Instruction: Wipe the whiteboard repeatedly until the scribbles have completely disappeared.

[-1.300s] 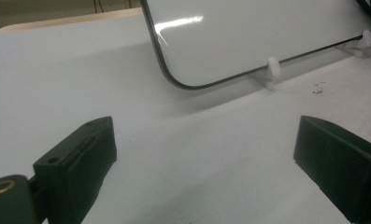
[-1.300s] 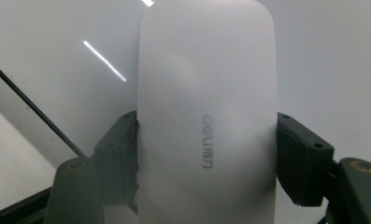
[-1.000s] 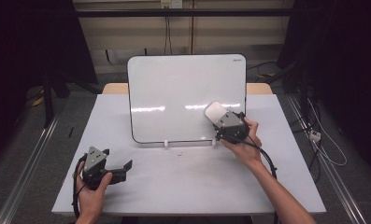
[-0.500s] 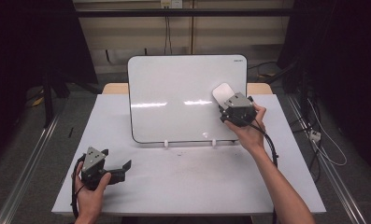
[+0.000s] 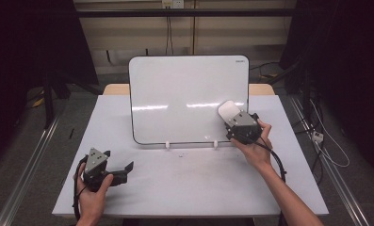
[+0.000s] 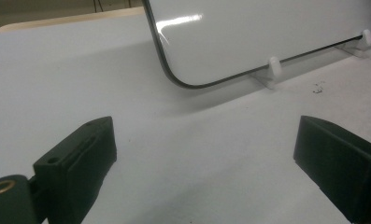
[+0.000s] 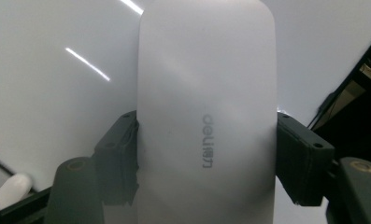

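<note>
The white eraser (image 7: 205,116) sits between the jaws of the right gripper (image 5: 235,119), clamped on both sides, against the lower right part of the whiteboard (image 5: 184,94). The left gripper (image 5: 121,170) rests low on the table (image 5: 189,179), jaws wide apart

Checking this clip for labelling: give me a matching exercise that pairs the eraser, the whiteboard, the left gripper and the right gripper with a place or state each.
Things:
1. eraser
2. whiteboard
3. left gripper
4. right gripper

Places or states:
A. jaws wide apart, nothing between them, low over the table's near left part
B. propped upright on small white feet at the middle of the table
C. jaws shut on a white block, held at the board's lower right part
D. white, printed with grey lettering, clamped between two black jaws

Pairs: 1-D, 2-B, 3-A, 4-C
</note>
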`<act>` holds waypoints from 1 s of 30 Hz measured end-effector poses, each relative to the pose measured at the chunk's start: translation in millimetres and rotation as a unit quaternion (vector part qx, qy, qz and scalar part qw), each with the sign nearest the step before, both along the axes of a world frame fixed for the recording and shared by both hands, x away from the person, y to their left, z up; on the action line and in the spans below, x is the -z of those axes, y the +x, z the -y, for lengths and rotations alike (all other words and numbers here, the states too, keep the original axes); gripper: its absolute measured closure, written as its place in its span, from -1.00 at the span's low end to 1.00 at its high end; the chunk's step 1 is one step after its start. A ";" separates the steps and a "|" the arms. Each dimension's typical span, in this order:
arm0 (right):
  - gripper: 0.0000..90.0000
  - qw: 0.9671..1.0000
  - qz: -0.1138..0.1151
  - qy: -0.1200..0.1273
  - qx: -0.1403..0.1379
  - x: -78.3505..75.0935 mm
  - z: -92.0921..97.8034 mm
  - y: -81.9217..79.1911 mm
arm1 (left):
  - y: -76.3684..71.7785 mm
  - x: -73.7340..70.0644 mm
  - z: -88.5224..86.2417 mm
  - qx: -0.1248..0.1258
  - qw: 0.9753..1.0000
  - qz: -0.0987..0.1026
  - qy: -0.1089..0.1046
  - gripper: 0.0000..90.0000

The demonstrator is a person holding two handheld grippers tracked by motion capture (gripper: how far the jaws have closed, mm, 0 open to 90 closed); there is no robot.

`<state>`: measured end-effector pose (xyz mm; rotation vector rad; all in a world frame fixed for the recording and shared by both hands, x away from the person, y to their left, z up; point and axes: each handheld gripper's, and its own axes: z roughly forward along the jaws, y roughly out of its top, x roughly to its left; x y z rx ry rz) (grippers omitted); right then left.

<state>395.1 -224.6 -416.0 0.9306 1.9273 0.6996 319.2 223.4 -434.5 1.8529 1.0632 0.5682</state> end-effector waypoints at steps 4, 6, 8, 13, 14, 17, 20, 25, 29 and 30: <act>-0.30 1.000 -0.010 -0.012 -0.007 9.5 -5.2 -9.4 | 0.1 0.0 0.8 0.000 1.000 -0.002 0.001 -0.87; -0.30 1.000 -0.011 -0.019 -0.011 12.5 -8.4 -12.5 | 0.1 0.0 1.1 0.001 1.000 -0.001 0.000 -0.87; -0.30 1.000 -0.013 -0.024 -0.012 13.2 -11.1 -14.4 | -0.1 -0.4 0.6 0.000 1.000 -0.001 0.001 -0.87; -0.30 0.999 -0.028 -0.019 -0.019 14.7 -13.0 -18.8 | -0.1 -0.3 -1.4 -0.001 1.000 0.000 -0.001 -0.87; -0.30 0.999 -0.027 -0.028 -0.019 16.9 -15.0 -20.9 | -0.2 -0.6 -1.7 -0.002 1.000 0.000 0.000 -0.87; -0.30 0.999 -0.035 -0.016 -0.020 16.3 -13.7 -20.8 | -0.5 -0.7 -1.3 -0.001 1.000 0.001 -0.001 -0.87; -0.30 0.999 -0.036 -0.013 -0.017 16.4 -14.3 -21.1 | -1.0 -1.3 -1.4 -0.001 1.000 0.002 -0.003 -0.87; -0.30 0.998 -0.054 0.037 -0.025 12.7 -7.0 -18.6 | -0.8 -1.4 -2.8 -0.001 1.000 0.002 0.000 -0.87; -0.30 0.994 -0.064 0.079 -0.035 8.0 -1.2 -18.4 | -1.1 -1.5 -3.3 -0.001 1.000 0.002 0.000 -0.87; -0.30 0.995 -0.058 0.079 -0.034 6.0 -0.9 -19.7 | -1.0 -1.2 -3.3 -0.001 1.000 0.002 -0.002 -0.87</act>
